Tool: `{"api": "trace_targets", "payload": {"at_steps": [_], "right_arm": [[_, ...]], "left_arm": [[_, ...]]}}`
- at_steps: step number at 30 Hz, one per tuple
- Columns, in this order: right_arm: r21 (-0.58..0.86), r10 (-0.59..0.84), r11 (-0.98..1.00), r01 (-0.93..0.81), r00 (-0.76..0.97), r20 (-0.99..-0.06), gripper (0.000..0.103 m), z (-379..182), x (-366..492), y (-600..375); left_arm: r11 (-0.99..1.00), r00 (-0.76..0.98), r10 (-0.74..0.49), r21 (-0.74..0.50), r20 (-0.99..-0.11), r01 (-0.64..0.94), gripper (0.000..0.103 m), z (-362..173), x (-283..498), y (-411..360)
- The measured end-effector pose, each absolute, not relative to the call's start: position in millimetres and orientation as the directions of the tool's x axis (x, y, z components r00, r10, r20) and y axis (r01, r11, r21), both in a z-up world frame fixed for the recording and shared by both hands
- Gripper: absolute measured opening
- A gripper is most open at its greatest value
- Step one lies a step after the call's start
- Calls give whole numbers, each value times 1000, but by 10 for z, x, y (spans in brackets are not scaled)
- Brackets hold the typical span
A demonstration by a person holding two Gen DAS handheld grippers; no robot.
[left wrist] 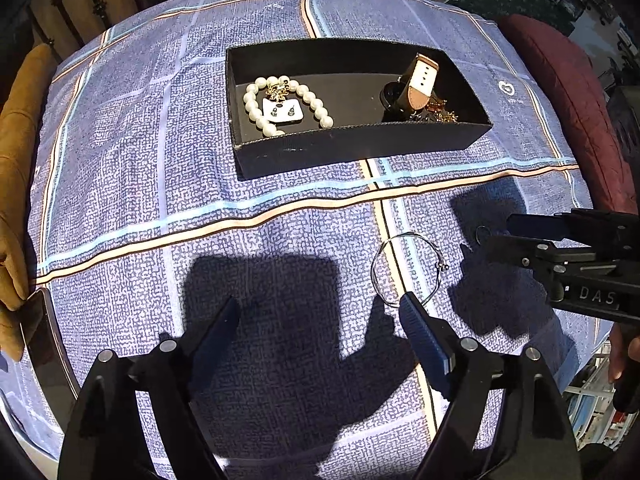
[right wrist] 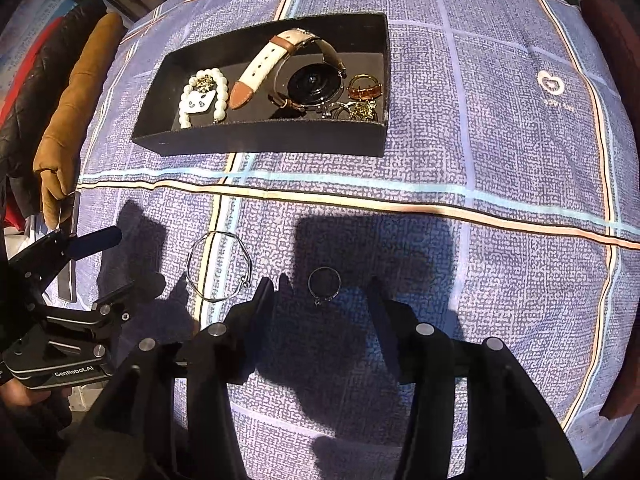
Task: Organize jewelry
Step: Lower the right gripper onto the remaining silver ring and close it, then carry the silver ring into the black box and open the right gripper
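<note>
Silver wire bangle, thin, lying flat on the blue checked cloth toward the near edge, across a pale stripe; its small clasp end points right. In my left view the bangle is partly cut off behind my own right fingertip, so whether that pad touches the wire I cannot tell.

Small dark ring, flat on the cloth just right of the bangle, apart from it, sitting in shadow; its setting is too small to make out.

Black open box, standing toward the far edge of the cloth, well apart from both loose pieces. Contents: pearl bracelet at the left end, with a white earring card inside its loop; white-and-tan strap watch in the middle, dial dark; gold rings and a tangle of gold pieces at the right end, too jumbled to count. The near wall hides the box floor closest to me.

My left gripper: fingers spread wide, nothing between them, over bare cloth beside the bangle.

My right gripper: fingers spread, the ring lying between the tips; contact cannot be told.

Open cloth runs between box and loose pieces. Tan cushion at the left edge, dark red cushion at the right.
</note>
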State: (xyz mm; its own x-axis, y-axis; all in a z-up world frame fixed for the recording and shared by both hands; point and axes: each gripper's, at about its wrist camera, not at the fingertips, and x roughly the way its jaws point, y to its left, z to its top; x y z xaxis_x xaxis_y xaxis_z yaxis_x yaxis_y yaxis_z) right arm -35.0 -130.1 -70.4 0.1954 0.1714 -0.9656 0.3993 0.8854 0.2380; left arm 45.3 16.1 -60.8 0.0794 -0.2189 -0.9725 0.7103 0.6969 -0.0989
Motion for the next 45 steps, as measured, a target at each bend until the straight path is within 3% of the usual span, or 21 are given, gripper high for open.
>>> {"api": "trace_targets", "payload": {"at_steps": [9,10,14,25,27,28,29,30,31,45], "right_arm": [[173,122,912,373,157,-980,51,-819,-252,-1233],[166,115,916,364,159,-981,49,-823,-245,-1210],[157,107,928,339,160,-981,20,-824,-269,-1176],[209,145,911,354,200,-969,20,-722,-452,-1125],[213,150,912,351,197,-969,20,-726,-483,-1106],[215,154,912,350,195,-969,20,-729,-486,-1096],[215,154,913,348,194,-969,20,-729,-488,-1085],[216,156,913,345,194,-969,20,-730,-485,-1069],[222,162,913,342,195,-967,20,-726,-479,-1055],[231,161,929,289,247,-956,20,-437,-182,-933]], "left_arm": [[691,107,-207,-68,-973,720,84,-607,503,66],[692,108,-204,-65,-973,719,84,-613,500,73],[695,103,-205,-71,-973,716,84,-629,502,126],[700,74,-218,-103,-973,707,80,-637,447,236],[699,76,-217,-100,-973,708,69,-635,446,256],[699,60,-218,-113,-974,707,54,-649,453,265],[701,55,-209,-110,-976,705,24,-665,457,269],[707,77,-177,-73,-981,703,9,-675,458,274],[713,86,-165,-59,-983,698,1,-684,461,277],[755,23,-216,-152,-976,638,1,-515,654,355]]}}
